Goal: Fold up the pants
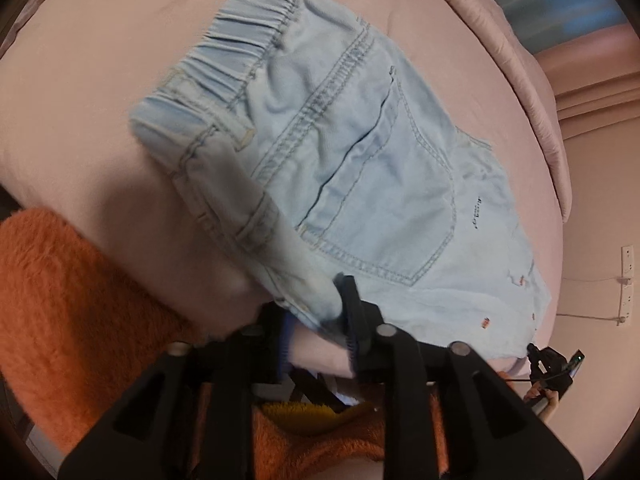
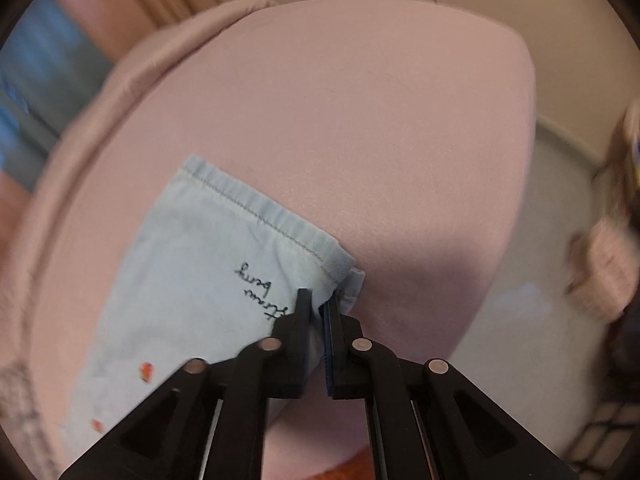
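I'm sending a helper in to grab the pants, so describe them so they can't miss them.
Look at the big pink bed. Spread on it lie the pale blue denim pants, the only denim there, with an elastic gathered waistband, a stitched back pocket and small red strawberry motifs near the leg hem.

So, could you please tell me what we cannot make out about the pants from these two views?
- Left wrist view: the pants legs, cut off behind the left gripper.
- Right wrist view: the waistband, outside the frame; the hem corner, hidden between the right gripper fingers.
- Right edge: blurred objects, unidentifiable.
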The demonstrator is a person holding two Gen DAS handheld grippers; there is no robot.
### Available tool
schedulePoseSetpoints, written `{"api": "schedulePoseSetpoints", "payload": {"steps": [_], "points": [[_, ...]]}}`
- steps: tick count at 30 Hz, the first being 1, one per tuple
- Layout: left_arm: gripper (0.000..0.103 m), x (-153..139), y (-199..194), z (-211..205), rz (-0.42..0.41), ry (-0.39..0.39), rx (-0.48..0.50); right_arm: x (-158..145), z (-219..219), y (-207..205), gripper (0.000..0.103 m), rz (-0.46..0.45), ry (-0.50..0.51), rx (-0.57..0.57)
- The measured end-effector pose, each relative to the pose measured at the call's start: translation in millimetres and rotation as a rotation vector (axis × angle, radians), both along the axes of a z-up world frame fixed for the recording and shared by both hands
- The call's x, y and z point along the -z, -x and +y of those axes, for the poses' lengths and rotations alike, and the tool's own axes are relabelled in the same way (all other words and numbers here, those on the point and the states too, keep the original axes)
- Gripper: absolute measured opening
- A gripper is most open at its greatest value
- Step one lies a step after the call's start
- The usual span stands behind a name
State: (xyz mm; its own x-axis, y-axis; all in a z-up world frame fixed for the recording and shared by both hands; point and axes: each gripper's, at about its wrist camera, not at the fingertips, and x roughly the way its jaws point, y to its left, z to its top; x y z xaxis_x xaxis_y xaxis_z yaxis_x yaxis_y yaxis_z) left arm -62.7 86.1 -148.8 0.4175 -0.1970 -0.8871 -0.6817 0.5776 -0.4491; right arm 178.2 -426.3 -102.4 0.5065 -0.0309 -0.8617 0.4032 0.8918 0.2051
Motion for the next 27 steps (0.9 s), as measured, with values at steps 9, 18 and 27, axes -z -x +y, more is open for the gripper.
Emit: {"api": "schedulePoseSetpoints", "payload": {"steps": [9, 18, 27], "points": [[0.075, -55.6, 11.7, 45.3, -0.138, -0.235, -0.108, -62.4, 102.8, 17.9, 0.047, -0.085, 0.134, -0.345], [0.053, -5.2, -26.9, 68.9, -0.06, -0.227, -0.054, -63.9, 306.9, 24.1, 0.047, -0.04, -0.048, -0.971], [0.049, 2.7, -15.9, 65.2, -0.075, -0.277, -0.036, -19.6, 439.6, 12.1, 0.047, 0.137, 0.043, -1.186]]}}
